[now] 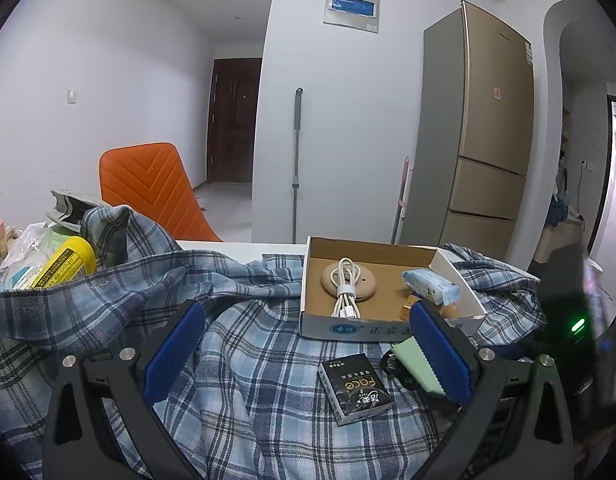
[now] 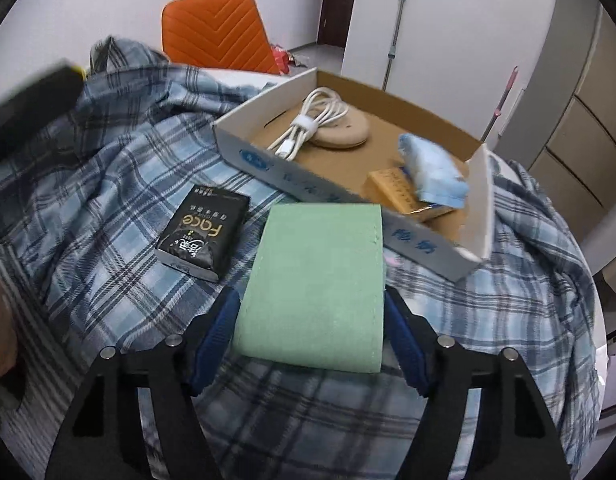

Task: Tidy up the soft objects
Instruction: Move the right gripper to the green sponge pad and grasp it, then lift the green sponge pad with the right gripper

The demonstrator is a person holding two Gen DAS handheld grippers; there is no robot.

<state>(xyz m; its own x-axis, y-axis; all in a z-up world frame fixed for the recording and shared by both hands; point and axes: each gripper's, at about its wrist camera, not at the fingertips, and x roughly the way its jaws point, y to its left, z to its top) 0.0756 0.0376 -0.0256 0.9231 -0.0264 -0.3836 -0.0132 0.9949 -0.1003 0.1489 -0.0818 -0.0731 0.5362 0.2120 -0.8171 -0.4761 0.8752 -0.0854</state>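
— Plaid cloth (image 2: 108, 168) is covering everything below; what's the right gripper (image 2: 312, 316) doing?
— Clamping a green pad (image 2: 320, 280) (black tissue pack (image 2: 202, 232) lying just left).
— Left gripper (image 1: 308, 344)?
— Hovering, jaws apart, nothing between.

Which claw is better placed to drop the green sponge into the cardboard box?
Right. The right claw already grips the green sponge, with the cardboard box just ahead. The left claw hangs open and empty over the plaid cloth.
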